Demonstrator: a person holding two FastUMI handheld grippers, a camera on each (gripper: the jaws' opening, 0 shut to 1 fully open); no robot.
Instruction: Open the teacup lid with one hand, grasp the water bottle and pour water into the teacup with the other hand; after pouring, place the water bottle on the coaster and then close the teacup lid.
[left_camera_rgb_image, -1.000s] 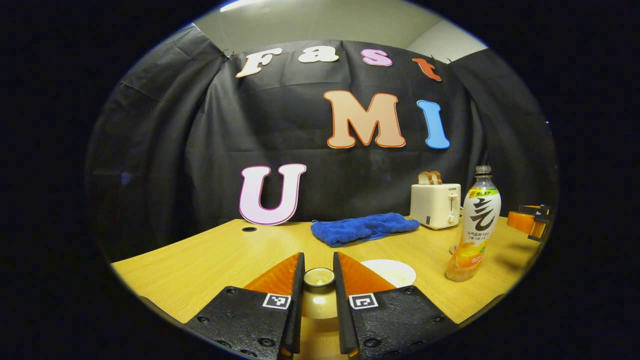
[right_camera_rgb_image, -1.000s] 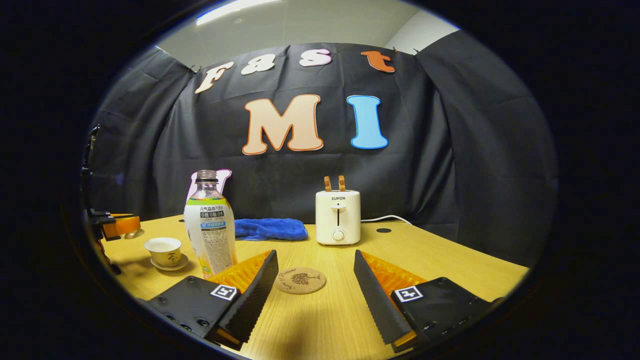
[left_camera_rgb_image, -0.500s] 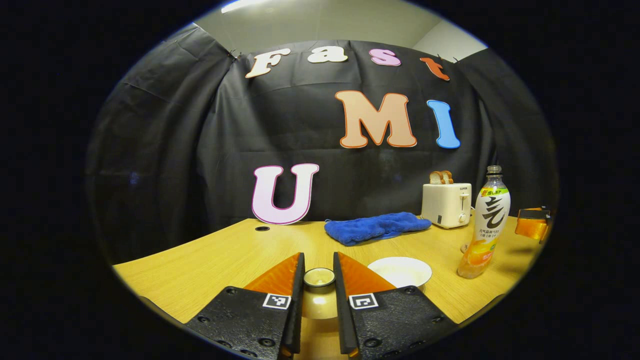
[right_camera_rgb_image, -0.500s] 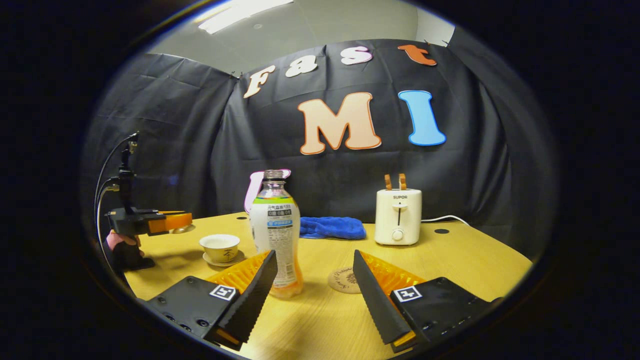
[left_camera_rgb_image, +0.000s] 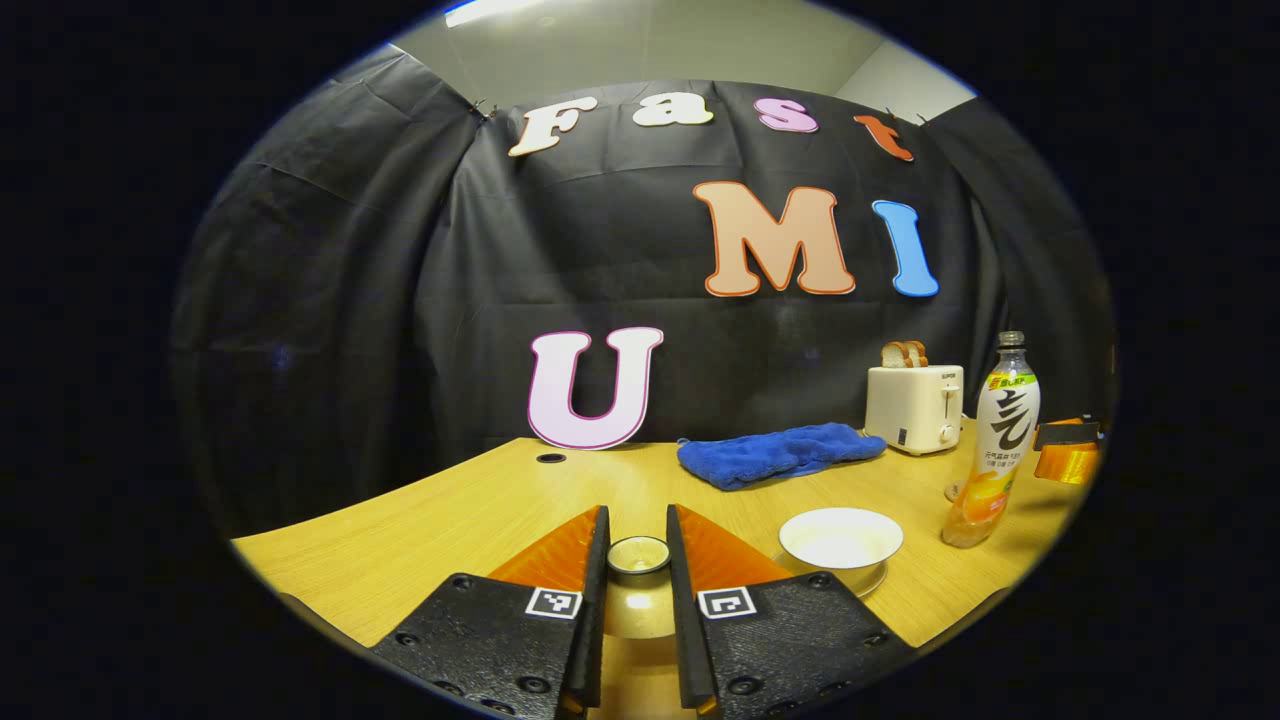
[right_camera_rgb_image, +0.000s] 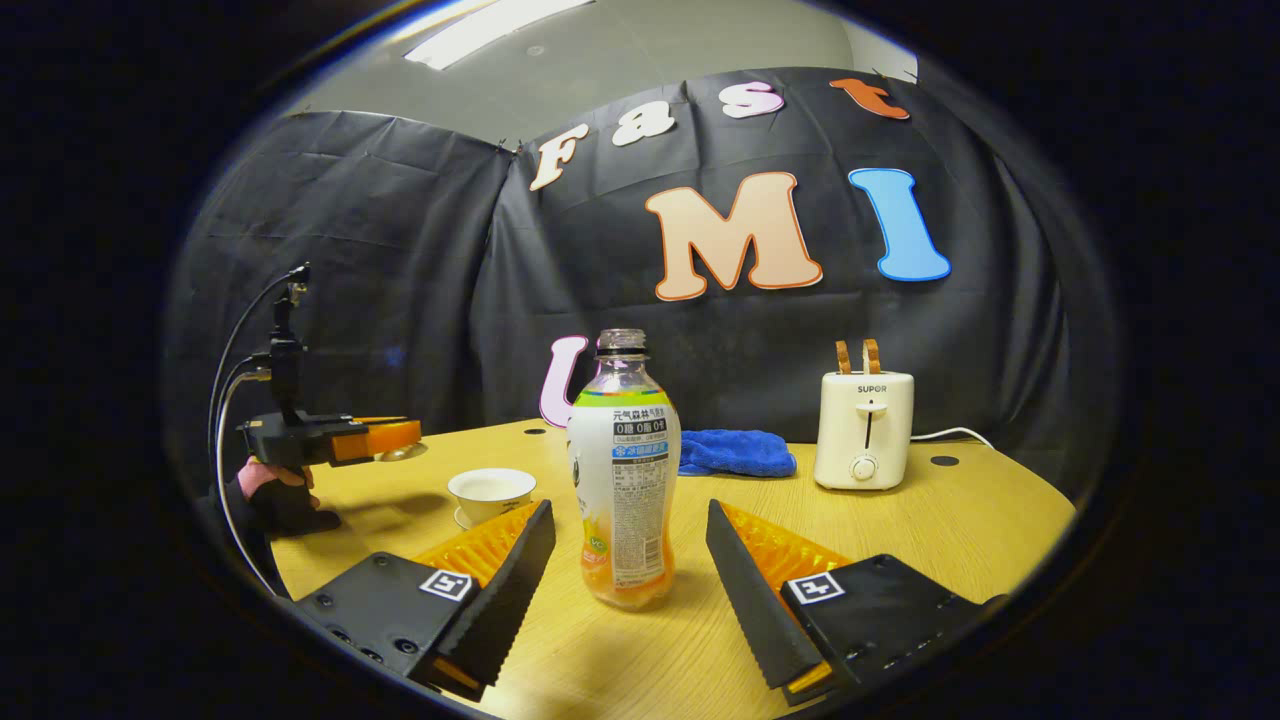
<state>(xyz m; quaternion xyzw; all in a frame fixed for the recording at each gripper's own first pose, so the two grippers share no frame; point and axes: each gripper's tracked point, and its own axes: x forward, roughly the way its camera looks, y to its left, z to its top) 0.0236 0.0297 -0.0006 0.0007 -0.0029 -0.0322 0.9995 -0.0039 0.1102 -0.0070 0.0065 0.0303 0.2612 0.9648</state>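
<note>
Left gripper view: left tongs (left_camera_rgb_image: 637, 560) narrow, clamping lid (left_camera_rgb_image: 638, 553). Right tongs (right_camera_rgb_image: 630, 555) wide, straddling bottle (right_camera_rgb_image: 622, 470), untouched. Wooden surface (right_camera_rgb_image: 900, 520), black-cloth booth.

Both views looked low across the table (left_camera_rgb_image: 420, 520) toward the wall, sharing the water bottle (right_camera_rgb_image: 622, 470), teacup (left_camera_rgb_image: 840, 537) and toaster (right_camera_rgb_image: 863, 430).

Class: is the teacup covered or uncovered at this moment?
Uncovered: the teacup shows an open rim, and the left tongs hold its lid.

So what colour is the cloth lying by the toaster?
Blue cloth beside the white toaster; clearest in the left gripper view.
</note>
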